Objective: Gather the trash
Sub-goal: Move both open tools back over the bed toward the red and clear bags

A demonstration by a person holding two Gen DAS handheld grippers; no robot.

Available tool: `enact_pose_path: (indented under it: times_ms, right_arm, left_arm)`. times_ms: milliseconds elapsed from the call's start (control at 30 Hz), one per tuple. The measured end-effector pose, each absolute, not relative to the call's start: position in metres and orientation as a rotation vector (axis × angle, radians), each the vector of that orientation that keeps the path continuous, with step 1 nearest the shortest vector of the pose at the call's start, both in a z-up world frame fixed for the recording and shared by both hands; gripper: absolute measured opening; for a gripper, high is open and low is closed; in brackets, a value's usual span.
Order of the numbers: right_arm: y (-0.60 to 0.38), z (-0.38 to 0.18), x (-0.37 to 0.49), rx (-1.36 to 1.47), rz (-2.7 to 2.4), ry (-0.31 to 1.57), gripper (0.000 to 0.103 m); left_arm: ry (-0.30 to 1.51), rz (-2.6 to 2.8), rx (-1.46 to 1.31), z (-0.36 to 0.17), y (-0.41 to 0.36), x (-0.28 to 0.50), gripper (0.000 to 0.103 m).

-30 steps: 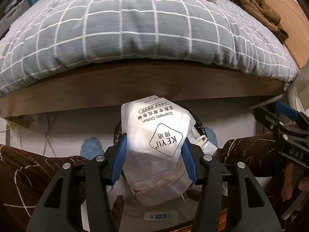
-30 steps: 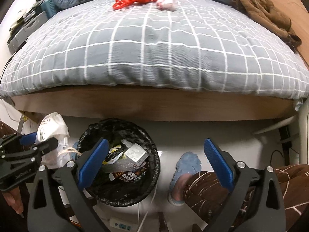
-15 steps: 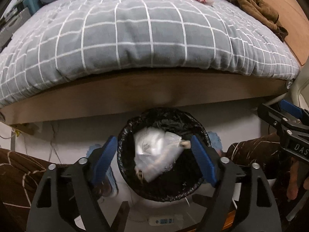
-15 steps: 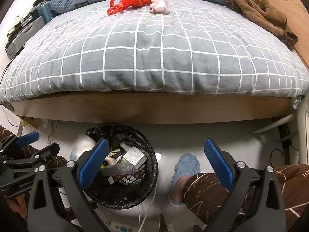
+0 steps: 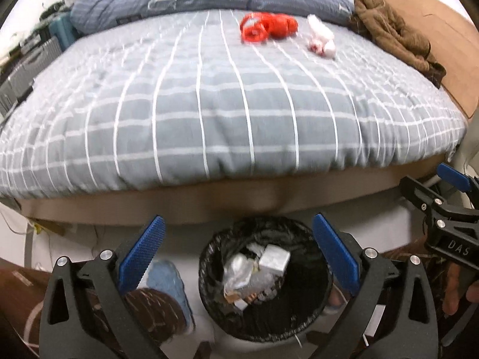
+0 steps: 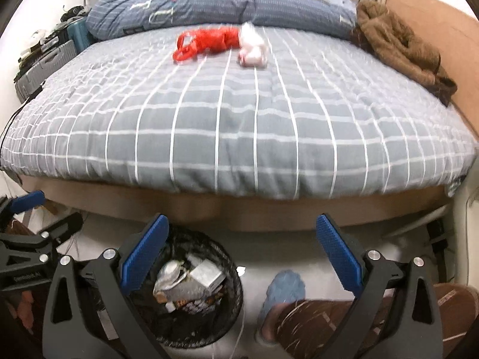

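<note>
Left gripper [image 5: 236,251] hangs above the bin [image 5: 265,284]. Its jaws have just been opening and stand as wide as they go, with nothing between them. The white packet is already down in the bin, on top of the other rubbish. Right gripper [image 6: 239,254] hangs just beside the bin, jaws wide too and holding nothing.

My read: what's left to collect is on the bed [image 5: 227,110], well apart from the bin, up by the pillows. A red bag [image 5: 267,27] and a white wad [image 5: 321,37] lie just beside each other there.

Handling, judged from looks only:
- Red bag: thin crumpled plastic, very light, soft and slick. I'd pinch the bunched middle, not a loop handle, since a loop could slide off the pads.
- White wad: looks like tissue or cotton with pink marks, though blur means I can't tell which. Almost weightless, and it compresses to nothing. I'd close the jaws fully across its thickest part. The duvet is soft, so pressing down could snag the fabric along with it.
- The brown garment [image 5: 398,42] near the wall side of the bed looks like clothing, not trash. I'd leave it.

Writing: "DAS" in white on the right gripper's body, seen from the left camera. There's small lettering on the left gripper's body in the right camera, too blurred to read. The print on items in the bin isn't legible.
</note>
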State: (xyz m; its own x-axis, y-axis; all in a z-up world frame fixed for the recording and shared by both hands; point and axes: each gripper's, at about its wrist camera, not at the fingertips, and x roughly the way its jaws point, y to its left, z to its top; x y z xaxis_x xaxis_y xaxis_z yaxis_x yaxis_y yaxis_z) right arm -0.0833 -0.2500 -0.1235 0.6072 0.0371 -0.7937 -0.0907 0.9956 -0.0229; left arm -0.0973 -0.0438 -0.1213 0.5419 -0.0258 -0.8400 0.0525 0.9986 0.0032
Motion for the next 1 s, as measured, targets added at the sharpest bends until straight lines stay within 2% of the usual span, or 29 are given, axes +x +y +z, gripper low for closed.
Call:
enact_pose_path:
  times_ms: [600, 1000]
  right_arm:
    - [-0.25, -0.082, -0.036, -0.054, 0.067, 0.787, 0.095]
    - [-0.265, -0.086, 0.018, -0.022, 0.036, 0.784, 0.095]
  left_arm:
    - [0.891, -0.032, -0.006, -0.081, -0.033, -0.052, 0.097]
    - [0.838, -0.015, 0.026, -0.078, -0.036, 0.017, 0.097]
